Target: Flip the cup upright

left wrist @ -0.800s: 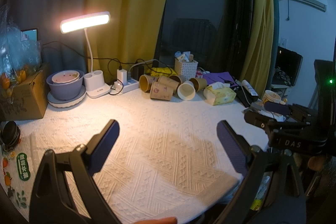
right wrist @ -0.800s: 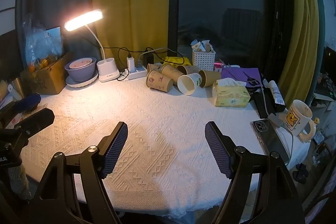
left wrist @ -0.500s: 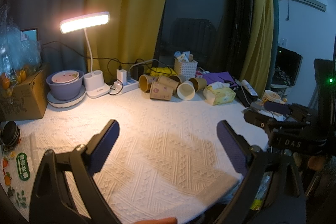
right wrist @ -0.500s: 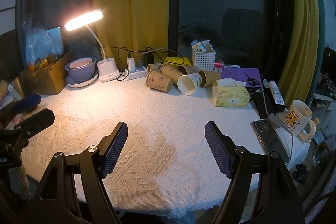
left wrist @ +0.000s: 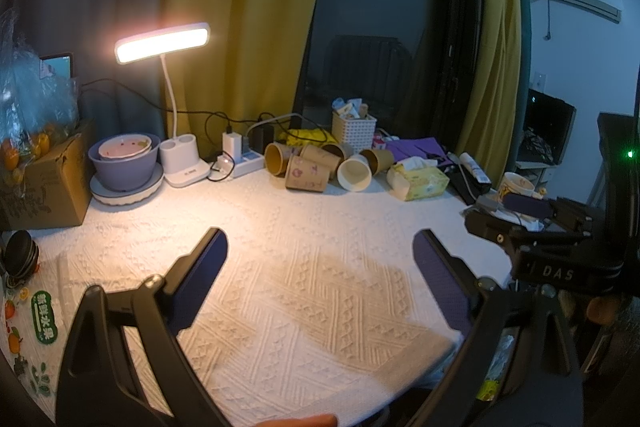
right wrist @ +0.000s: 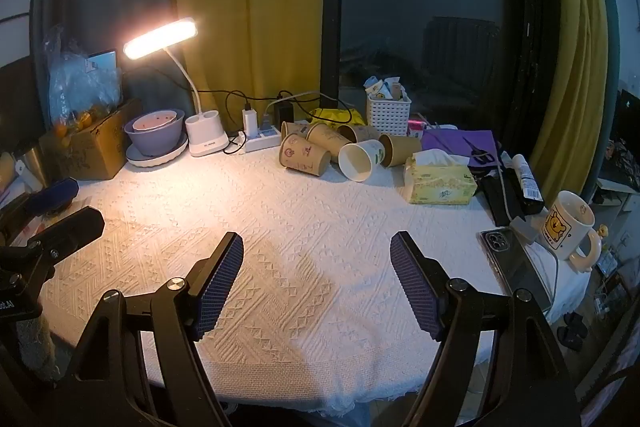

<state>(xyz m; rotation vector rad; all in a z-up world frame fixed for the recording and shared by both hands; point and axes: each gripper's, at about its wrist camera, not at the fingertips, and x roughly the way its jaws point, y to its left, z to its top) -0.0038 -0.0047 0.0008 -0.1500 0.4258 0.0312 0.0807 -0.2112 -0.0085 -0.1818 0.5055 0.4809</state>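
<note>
Right wrist | cups (right wrist: 344,149) heaped, rear ones overlapped | left gripper (right wrist: 60,211) cropped

Both wrist views low, facing fallen cups (left wrist: 320,167) (right wrist: 340,151), shared tabletop

table (right wrist: 320,355), white cloth (right wrist: 280,227), tipped cups (right wrist: 336,147)

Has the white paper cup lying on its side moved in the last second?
No. The white cup lies in the same spot beside the tissue box.
</note>
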